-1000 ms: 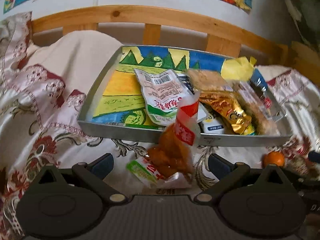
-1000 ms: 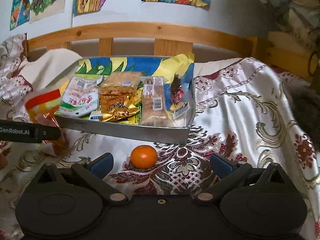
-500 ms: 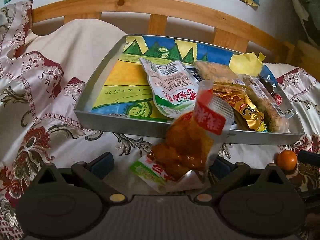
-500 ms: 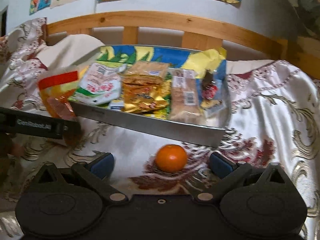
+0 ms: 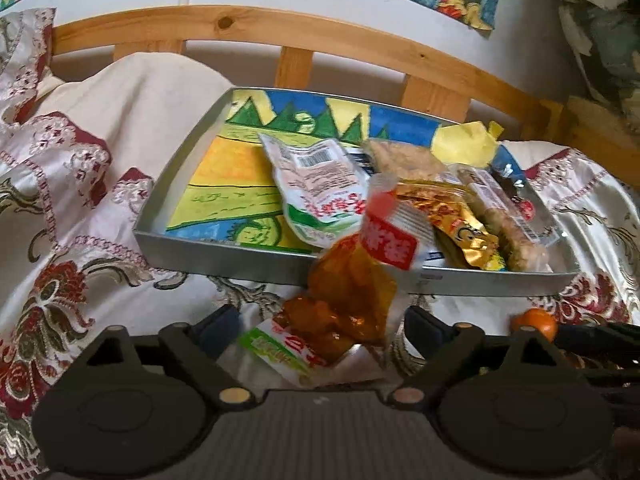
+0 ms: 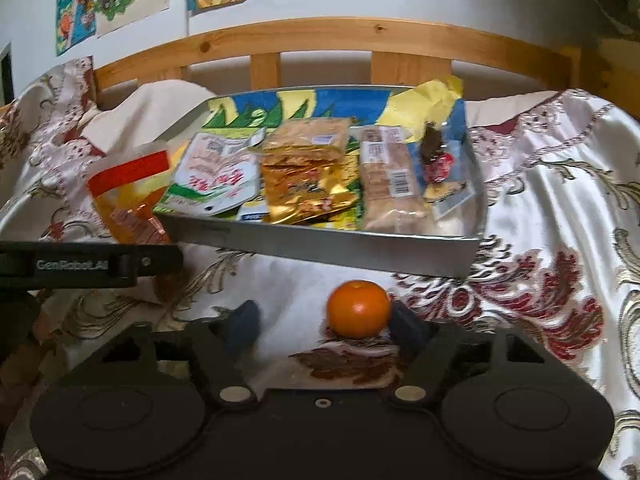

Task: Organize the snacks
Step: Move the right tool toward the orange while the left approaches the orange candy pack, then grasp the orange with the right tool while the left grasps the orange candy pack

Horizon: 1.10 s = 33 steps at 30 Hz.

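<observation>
A metal tray [image 5: 224,250] with a painted bottom sits on the bed and holds several snack packets; it also shows in the right wrist view [image 6: 360,246]. An orange snack bag with a red label [image 5: 352,288] stands between the fingers of my left gripper [image 5: 316,326], in front of the tray's near wall; the jaws are partly closed and their contact with it is unclear. The bag also shows in the right wrist view [image 6: 128,196]. A small orange [image 6: 358,309] lies on the bedspread between the fingers of my right gripper [image 6: 324,320], touching the right finger. The jaws are narrowed.
A green and white packet [image 5: 276,350] lies under the orange bag. A wooden bed rail [image 5: 320,36] runs behind the tray. A patterned satin bedspread [image 6: 560,240] covers the bed. The left gripper's body [image 6: 92,266] crosses the left of the right wrist view.
Both grippers' fingers have closed inward. The right gripper moved forward so the orange now sits between its fingers. The orange bag leans a little more toward the tray.
</observation>
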{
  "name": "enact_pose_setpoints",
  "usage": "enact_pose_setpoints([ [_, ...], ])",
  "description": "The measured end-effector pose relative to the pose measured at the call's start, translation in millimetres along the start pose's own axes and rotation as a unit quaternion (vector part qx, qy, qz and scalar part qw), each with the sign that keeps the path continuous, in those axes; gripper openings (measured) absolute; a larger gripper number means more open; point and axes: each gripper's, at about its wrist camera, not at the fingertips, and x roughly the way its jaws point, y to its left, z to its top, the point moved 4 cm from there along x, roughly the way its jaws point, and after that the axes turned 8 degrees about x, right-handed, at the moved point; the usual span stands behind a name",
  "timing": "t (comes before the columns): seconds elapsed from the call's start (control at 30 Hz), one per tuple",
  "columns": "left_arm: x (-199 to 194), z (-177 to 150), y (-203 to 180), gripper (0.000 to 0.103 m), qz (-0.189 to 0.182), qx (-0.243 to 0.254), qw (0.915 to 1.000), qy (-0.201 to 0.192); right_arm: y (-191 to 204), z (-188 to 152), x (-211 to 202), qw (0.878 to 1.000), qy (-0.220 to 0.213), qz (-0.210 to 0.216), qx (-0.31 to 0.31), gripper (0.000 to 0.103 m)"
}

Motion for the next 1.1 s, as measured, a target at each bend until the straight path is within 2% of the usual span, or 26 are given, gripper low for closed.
enact_pose_setpoints([
  [0.1, 0.4, 0.2, -1.3, 0.086, -0.001, 0.001, 1.0, 0.0, 5.6, -2.4, 0.0, 1.0, 0.002, 0.011, -0.008, 0.047],
  [0.3, 1.6, -0.4, 1.0, 0.081, -0.001, -0.008, 1.0, 0.0, 12.8, -4.9, -0.2, 1.0, 0.003, 0.023, -0.019, 0.036],
  [0.4, 1.1, -0.4, 0.3, 0.08, -0.003, -0.005, 1.0, -0.003, 16.2, -5.8, 0.2, 0.999, 0.004, 0.035, -0.021, 0.036],
  [0.6, -0.3, -1.8, -4.3, 0.081, -0.031, 0.007, 0.9995, -0.008, 26.0, -9.6, -0.7, 0.998, 0.007, 0.053, -0.04, 0.036],
  [0.73, 7.1, -3.3, -5.4, 0.093, -0.035, 0.009, 0.9993, 0.013, 26.3, -10.0, -0.1, 0.998, 0.008, 0.052, -0.04, 0.037],
  [0.9, 9.3, -3.9, -6.6, 0.098, -0.041, 0.012, 0.9989, 0.018, 27.1, -10.4, 0.5, 0.998, 0.008, 0.05, -0.044, 0.037],
  [0.97, 9.2, -4.2, -5.7, 0.096, -0.042, 0.008, 0.9989, 0.018, 27.1, -10.4, 0.5, 0.998, 0.008, 0.05, -0.044, 0.037],
  [1.03, 9.7, -4.2, -4.9, 0.088, -0.036, 0.006, 0.9992, 0.018, 27.1, -10.5, 0.6, 0.998, 0.007, 0.049, -0.045, 0.037],
  [1.1, 9.4, -4.8, -4.0, 0.084, -0.031, 0.005, 0.9993, 0.019, 27.3, -10.9, 1.0, 0.998, 0.007, 0.048, -0.046, 0.037],
])
